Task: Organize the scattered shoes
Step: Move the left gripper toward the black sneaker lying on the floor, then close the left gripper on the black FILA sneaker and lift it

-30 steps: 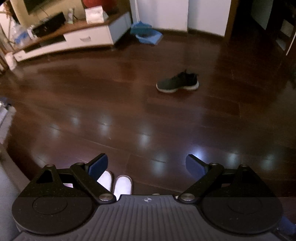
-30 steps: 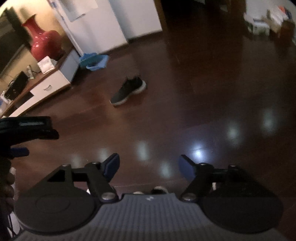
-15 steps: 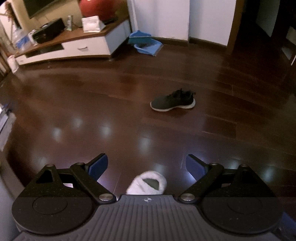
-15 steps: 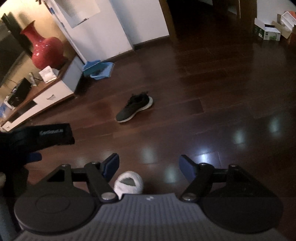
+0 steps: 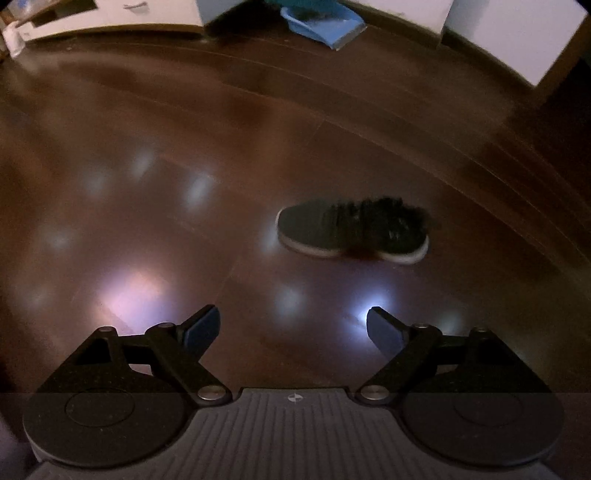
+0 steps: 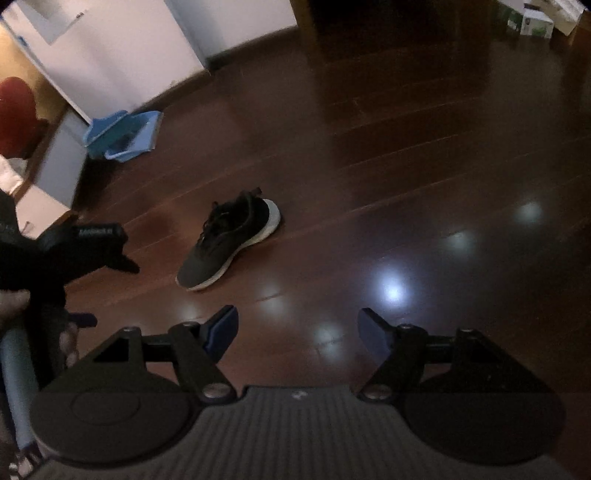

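Above the dark wood floor (image 5: 147, 155), my left gripper (image 5: 293, 325) and right gripper (image 6: 297, 325) spread wide, empty, black sneaker (image 5: 351, 230) lay untouched ahead.

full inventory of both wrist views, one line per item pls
sneaker: 1, black with white sole, alone on the floor, ahead of both grippers
dustpan: 1, blue, on the floor by the white wall
vase: 1, red, far left edge, partly cut off
cabinet: 1, white, low, along the far wall
boxes: a few, pale, far right corner, blurred
floor: dark glossy wood
left gripper: open, empty
right gripper: open, empty
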